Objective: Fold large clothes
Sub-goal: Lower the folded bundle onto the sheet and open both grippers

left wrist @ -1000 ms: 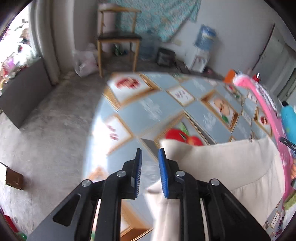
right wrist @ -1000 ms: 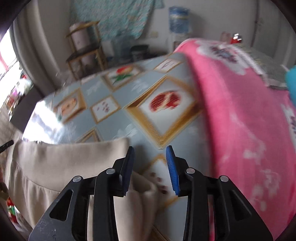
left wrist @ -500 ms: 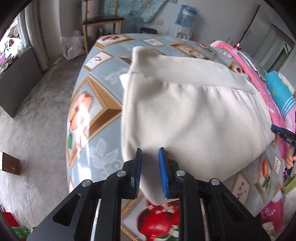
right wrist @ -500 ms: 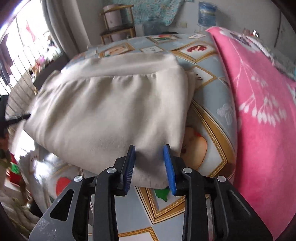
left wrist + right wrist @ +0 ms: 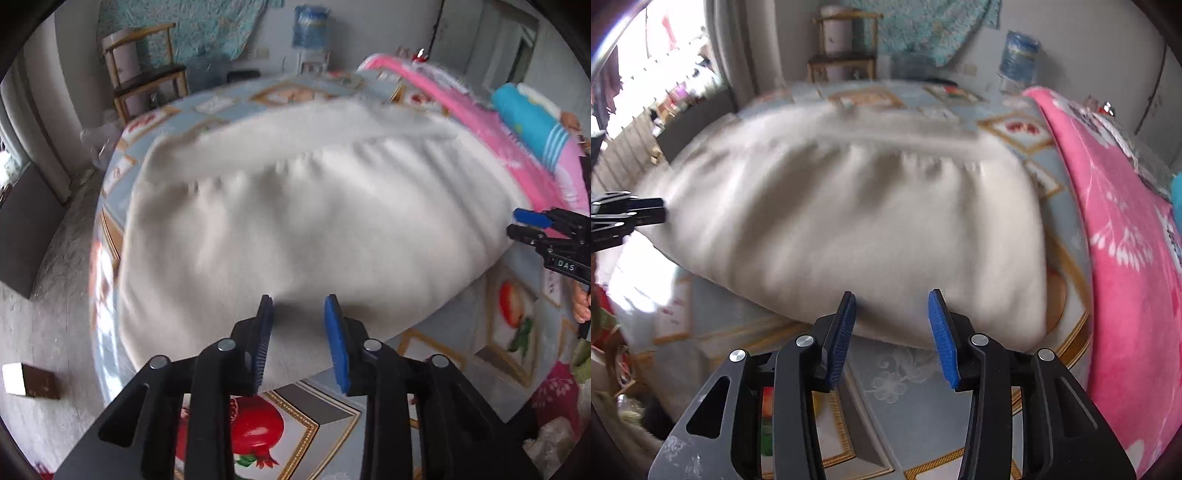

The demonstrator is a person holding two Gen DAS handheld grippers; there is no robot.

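The left gripper [image 5: 299,310] points steeply down, its jaws opening with a clear gap between the blue pads [image 5: 338,347]. The right gripper [image 5: 892,308] tilts down likewise, jaws opening wider. In the left view it shows at three o'clock, fingers [image 5: 581,302] curled beneath it.

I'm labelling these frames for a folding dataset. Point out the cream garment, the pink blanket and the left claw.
cream garment [image 5: 314,229]: left wrist view, middle of its folded top.
pink blanket [image 5: 1126,258]: right wrist view, its patterned face.
left claw [image 5: 299,332]: left wrist view, between its fingertips.
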